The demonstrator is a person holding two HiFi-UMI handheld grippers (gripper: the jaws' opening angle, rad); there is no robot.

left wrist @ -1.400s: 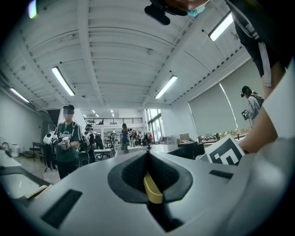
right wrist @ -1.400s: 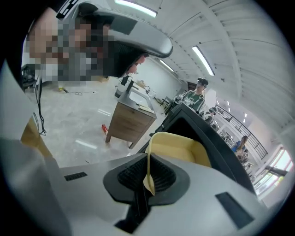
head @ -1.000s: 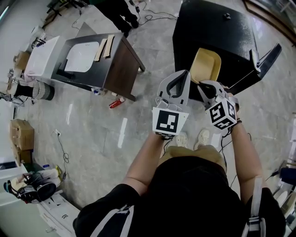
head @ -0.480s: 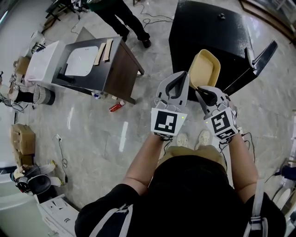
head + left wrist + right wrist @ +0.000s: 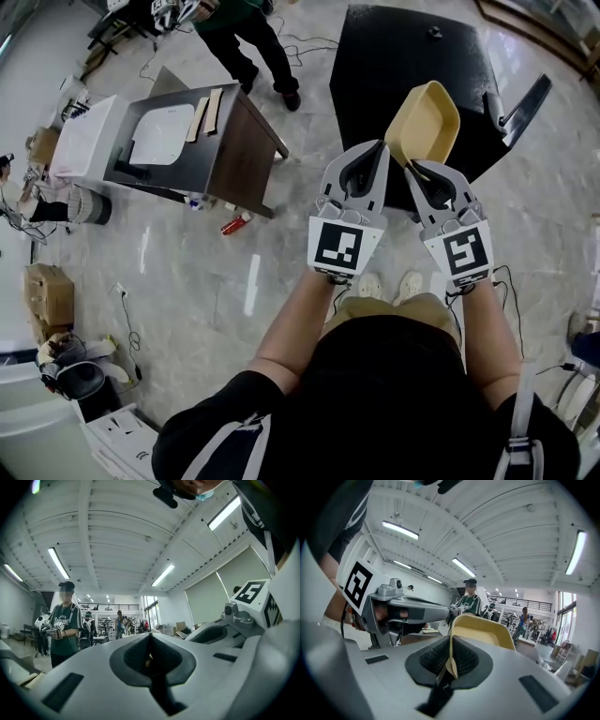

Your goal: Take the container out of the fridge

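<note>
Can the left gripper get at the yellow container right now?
Probably yes: the container is held in open air by the right gripper, close beside the left gripper, nothing between them. The left jaws are together and would need opening first.

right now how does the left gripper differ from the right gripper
Grip: the right gripper is shut on the rim of the yellow container. The left gripper is shut on nothing.
Pose: in the head view the left gripper leans toward the right and the right gripper leans toward the left, so their tips converge.
Shared: both are grey and are held side by side above the floor.
</note>
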